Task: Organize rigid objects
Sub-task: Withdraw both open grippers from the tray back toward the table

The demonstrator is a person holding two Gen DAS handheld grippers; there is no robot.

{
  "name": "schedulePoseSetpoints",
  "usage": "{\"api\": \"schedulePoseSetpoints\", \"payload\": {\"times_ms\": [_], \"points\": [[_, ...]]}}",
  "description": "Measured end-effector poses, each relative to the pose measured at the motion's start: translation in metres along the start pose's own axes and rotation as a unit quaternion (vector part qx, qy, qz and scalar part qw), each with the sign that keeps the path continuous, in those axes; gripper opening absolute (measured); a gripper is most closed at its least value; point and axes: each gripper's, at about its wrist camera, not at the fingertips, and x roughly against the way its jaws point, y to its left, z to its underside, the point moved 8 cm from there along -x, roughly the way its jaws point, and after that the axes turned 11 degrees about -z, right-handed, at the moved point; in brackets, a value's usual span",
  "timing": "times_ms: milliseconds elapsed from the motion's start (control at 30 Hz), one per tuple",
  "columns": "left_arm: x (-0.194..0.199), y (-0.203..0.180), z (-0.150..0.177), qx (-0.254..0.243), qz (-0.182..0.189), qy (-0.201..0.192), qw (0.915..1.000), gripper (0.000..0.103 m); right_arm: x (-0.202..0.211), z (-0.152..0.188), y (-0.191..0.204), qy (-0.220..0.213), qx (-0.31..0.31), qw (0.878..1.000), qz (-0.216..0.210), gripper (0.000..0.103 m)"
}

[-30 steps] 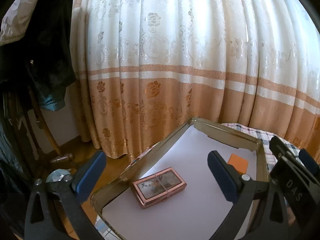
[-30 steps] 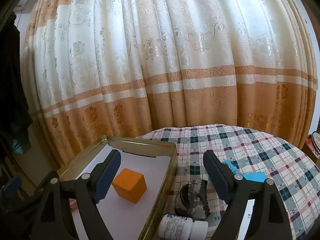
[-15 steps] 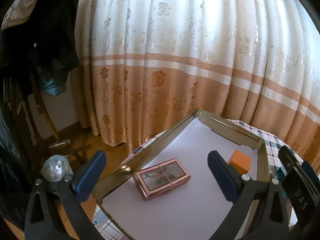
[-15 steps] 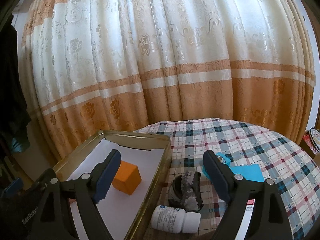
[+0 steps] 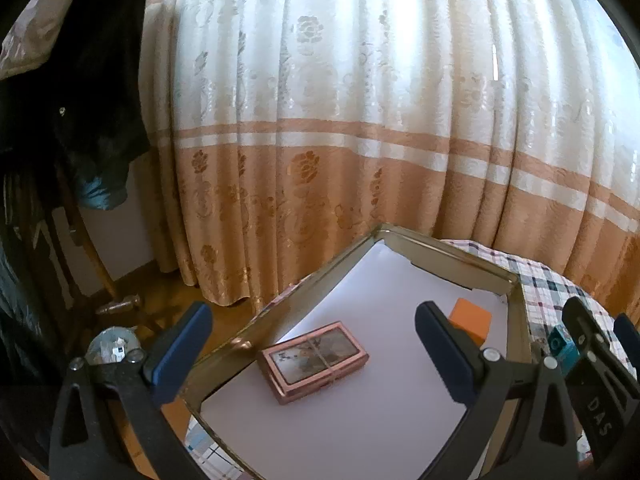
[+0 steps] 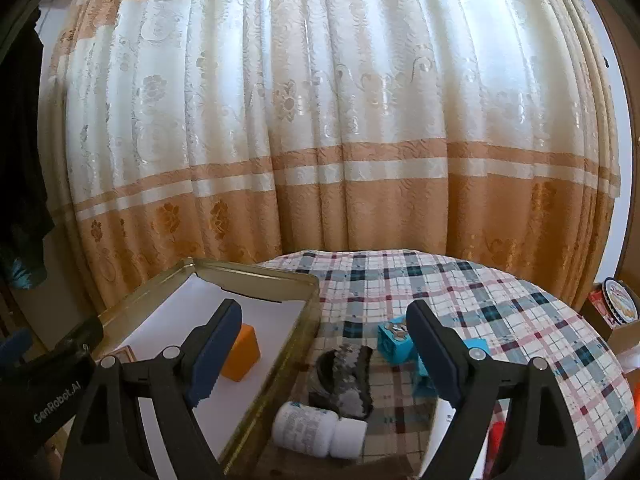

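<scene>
A gold metal tray (image 5: 304,284) lined with white paper sits on the plaid table; it also shows in the right wrist view (image 6: 256,274). In it lie a pink flat box (image 5: 314,360) and an orange cube (image 5: 472,318), (image 6: 242,352). My left gripper (image 5: 312,356) is open and empty above the tray, around the pink box. My right gripper (image 6: 324,354) is open and empty above the tray's right rim. Beside the tray lie a white pill bottle (image 6: 316,430), a dark crinkled cup (image 6: 346,372) and a blue block (image 6: 394,340).
A plaid tablecloth (image 6: 480,300) covers the round table. A cream and orange curtain (image 6: 320,140) hangs right behind it. Dark clothes (image 5: 68,100) hang at the left over a wooden floor. A box with a round lid (image 6: 618,306) stands at the far right.
Both grippers have drawn back and tilted slightly, so the tray, the pill bottle and the blue block show more fully. Nothing on the table has moved. Both grippers stay open.
</scene>
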Motion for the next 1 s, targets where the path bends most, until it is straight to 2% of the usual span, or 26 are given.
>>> {"api": "schedulePoseSetpoints", "payload": {"times_ms": [67,200,500,800,900,1000], "points": [[0.001,-0.004,0.001,-0.008,0.005,0.002,1.0,0.102,0.004,0.001,-0.004,0.0,-0.001,1.0,0.005,0.086],[0.001,-0.016,0.013,-0.033,0.021,0.031,0.9988,0.102,0.009,0.002,-0.012,0.003,-0.002,1.0,0.016,0.086],[0.009,-0.017,0.009,-0.04,0.016,0.012,0.999,0.102,0.021,0.005,-0.024,0.004,-0.006,1.0,0.024,0.086],[0.022,-0.029,0.007,-0.056,0.028,-0.009,0.998,0.102,0.041,-0.005,-0.053,-0.03,-0.034,0.997,0.058,0.086],[0.025,-0.033,0.007,-0.063,0.03,-0.01,0.9975,0.102,0.044,-0.004,-0.067,-0.018,-0.05,0.996,0.067,0.086],[0.024,-0.036,0.01,-0.06,0.047,0.008,0.997,0.102,0.046,0.002,-0.081,0.001,-0.072,0.995,0.071,0.086]]}}
